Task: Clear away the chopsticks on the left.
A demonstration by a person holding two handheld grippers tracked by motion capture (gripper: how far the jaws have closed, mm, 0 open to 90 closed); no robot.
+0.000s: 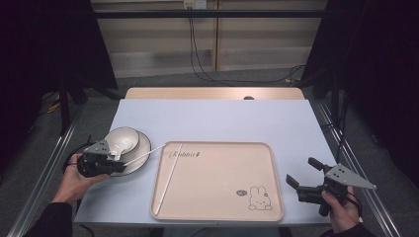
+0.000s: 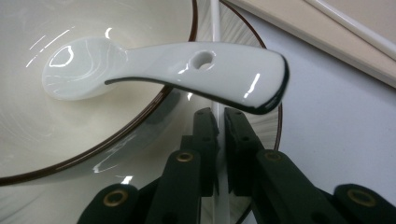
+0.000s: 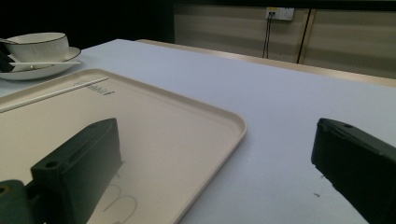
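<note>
Left gripper (image 2: 219, 140) jaws clench a chopstick (image 1: 143, 155) beside the bowl (image 1: 121, 140). Right gripper (image 1: 309, 180) jaws are released. Risk: chopstick may pivot & knock the spoon (image 2: 159, 70), as grip is thin.

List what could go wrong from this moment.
1. The left hand-held gripper is pinching one thin white chopstick under the spoon handle; lifting it could knock the spoon out of the bowl.
2. The grip sits near the chopstick's end over the plate, so the long free end may swing or slip.
3. The other chopstick lies flat on the tray, hard to pinch for the open right hand-held gripper.
</note>
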